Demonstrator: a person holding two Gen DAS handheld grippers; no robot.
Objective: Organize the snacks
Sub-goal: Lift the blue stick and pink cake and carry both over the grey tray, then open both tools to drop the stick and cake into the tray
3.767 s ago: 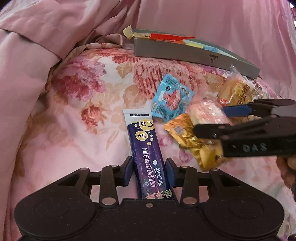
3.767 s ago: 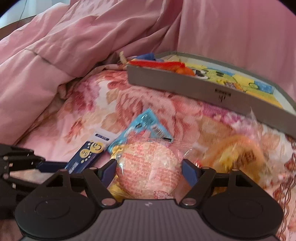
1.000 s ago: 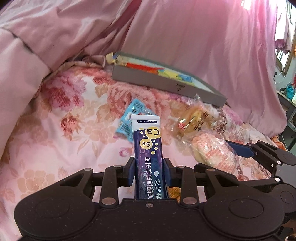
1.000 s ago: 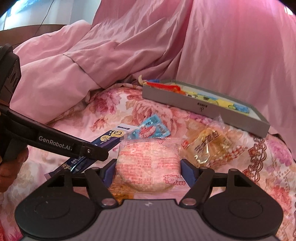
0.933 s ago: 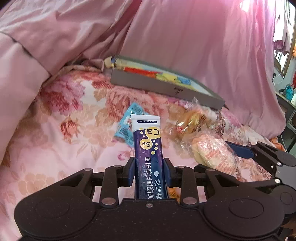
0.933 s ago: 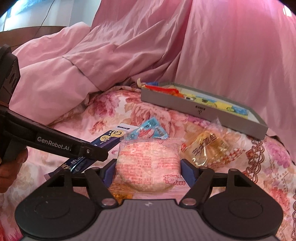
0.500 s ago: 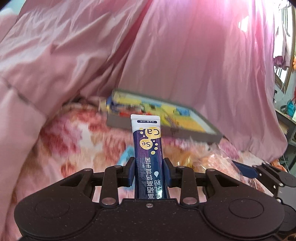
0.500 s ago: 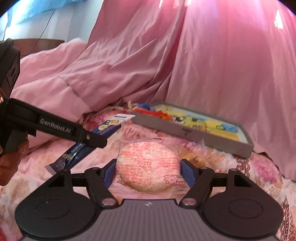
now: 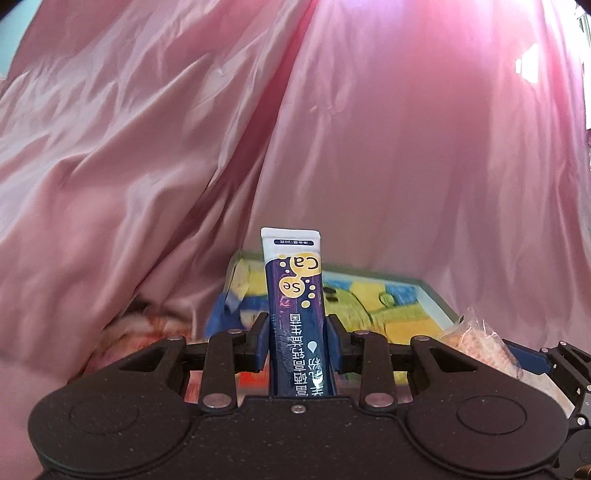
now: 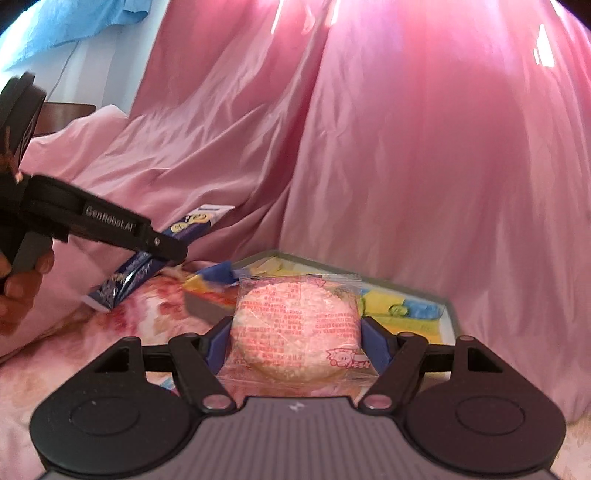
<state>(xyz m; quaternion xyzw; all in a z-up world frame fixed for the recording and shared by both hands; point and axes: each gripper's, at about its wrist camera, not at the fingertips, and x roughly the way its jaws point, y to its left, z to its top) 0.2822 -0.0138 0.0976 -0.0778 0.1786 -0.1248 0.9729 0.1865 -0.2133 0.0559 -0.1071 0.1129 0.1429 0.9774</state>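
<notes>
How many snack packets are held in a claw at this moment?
2. The purple stick packet sits in the left claw; the round pink cake packet sits in the right claw. Others may be hidden below.

Pink everywhere, honestly. A big pink satin-looking sheet (image 9: 406, 155) hangs like a curtain across the whole back of the scene, all folds and creases, with bright light coming through it near the top right. More of the same pink fabric (image 10: 85, 147) is bunched up in a heap on the left. Under all that is a bed with a floral bedspread (image 10: 155, 317), pink and red roses on a pale ground, a bit blurry. Up in the far left corner there's a light blue cloth (image 10: 66, 26) against a white wall, plus a sliver of dark brown wood (image 10: 64, 112) poking out behind the heap.
</notes>
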